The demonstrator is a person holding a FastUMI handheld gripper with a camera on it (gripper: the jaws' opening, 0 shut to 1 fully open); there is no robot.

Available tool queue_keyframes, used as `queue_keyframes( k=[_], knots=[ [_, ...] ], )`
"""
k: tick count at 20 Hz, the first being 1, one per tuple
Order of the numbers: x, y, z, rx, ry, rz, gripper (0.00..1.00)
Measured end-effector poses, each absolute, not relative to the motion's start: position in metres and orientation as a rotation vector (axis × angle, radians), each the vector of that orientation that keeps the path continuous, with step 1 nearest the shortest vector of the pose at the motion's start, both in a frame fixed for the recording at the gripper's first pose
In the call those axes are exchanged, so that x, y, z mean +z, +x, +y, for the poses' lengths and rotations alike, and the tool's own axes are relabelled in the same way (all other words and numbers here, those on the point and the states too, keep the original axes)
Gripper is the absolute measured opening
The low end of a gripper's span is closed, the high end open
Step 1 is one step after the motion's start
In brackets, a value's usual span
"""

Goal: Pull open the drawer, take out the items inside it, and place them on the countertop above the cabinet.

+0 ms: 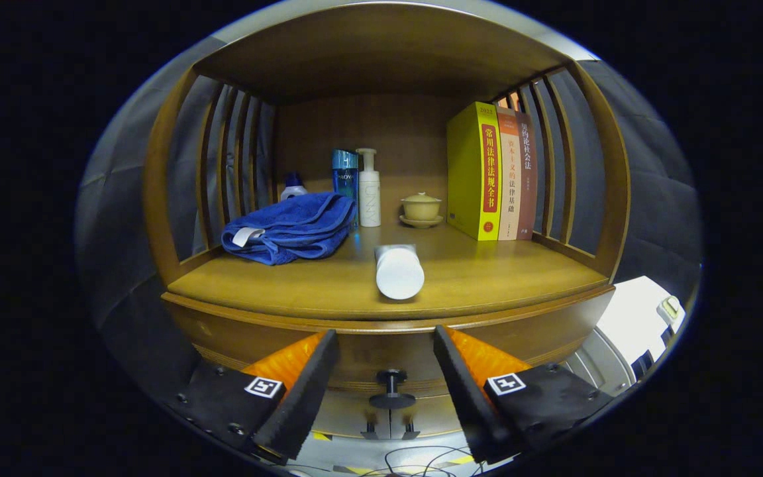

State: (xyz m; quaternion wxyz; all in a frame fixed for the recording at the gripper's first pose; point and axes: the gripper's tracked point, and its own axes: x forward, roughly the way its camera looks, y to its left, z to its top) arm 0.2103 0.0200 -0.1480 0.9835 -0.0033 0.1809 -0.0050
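My gripper (385,344) stands open in front of the wooden cabinet, fingers spread wide with nothing between them. Between and just beyond the fingers is the drawer front (381,358), shut, with its dark round knob (391,389) a little below the fingertips' level. Above it lies the countertop (487,278). A white tube (399,270) lies on the countertop near its front edge, its cap end pointing at me.
On the countertop stand a folded blue towel (292,227), a blue bottle (344,173), a white pump bottle (369,189), a small lidded tan cup on a saucer (421,209) and three upright books (491,173). Slatted sides enclose the shelf. A white appliance (640,324) sits at the right.
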Motion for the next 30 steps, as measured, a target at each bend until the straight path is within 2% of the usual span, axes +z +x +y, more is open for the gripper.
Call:
queue_keyframes(
  k=[6, 13, 23, 30],
  knots=[
    [-0.155, 0.203, 0.021, 0.013, 0.036, 0.397, 0.97],
    [-0.117, 0.167, 0.012, 0.017, 0.046, 0.338, 0.98],
    [-0.02, 0.097, 0.011, 0.014, 0.021, 0.118, 0.98],
    [-0.003, 0.057, 0.008, -0.003, -0.001, 0.034, 0.98]
  ],
)
